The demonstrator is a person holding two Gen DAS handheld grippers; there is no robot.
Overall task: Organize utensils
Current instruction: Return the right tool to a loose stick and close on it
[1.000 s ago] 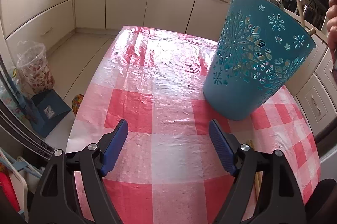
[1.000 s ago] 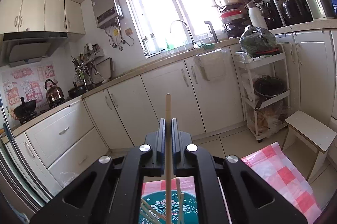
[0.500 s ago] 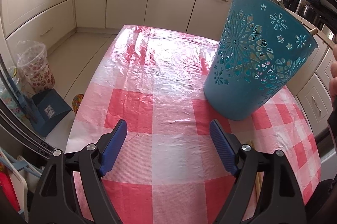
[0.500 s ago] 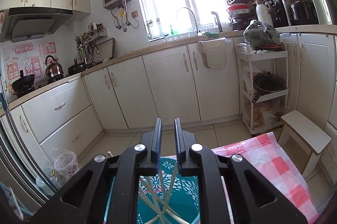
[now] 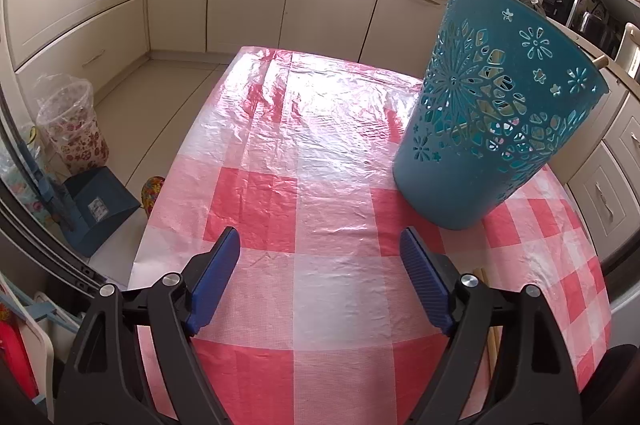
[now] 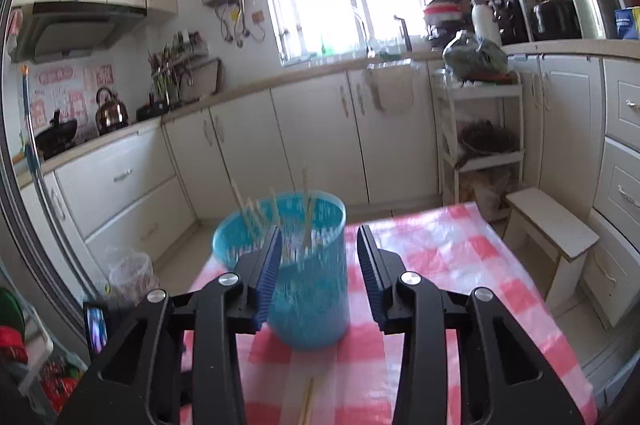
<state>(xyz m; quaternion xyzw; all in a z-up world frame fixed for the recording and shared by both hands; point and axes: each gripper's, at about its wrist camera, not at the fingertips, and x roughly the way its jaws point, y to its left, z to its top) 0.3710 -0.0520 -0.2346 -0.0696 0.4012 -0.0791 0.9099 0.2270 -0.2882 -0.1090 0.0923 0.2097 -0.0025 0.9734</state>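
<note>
We record the left gripper low over the bench, its blue fingers spread wide with nothing between them. The bench carries a red-and-white checked plastic cloth. A teal cut-out basket stands on it ahead and to the right of this gripper, well apart from the fingers. A wooden chopstick lies flat on the cloth just beside the right finger, partly hidden by the gripper frame. In the right wrist view the right gripper is held above the bench with its fingers parted and holding nothing; the basket sits directly ahead, seen through the gap between them. That view is blurred, yet we can make out several chopsticks standing upright or leaning in the basket, their tips rising above the rim. One more chopstick lies on the cloth in front of the basket, below the gripper. We cannot tell whether this is the same stick seen from the left wrist. A small wooden stool stands at the right of the bench.
</note>
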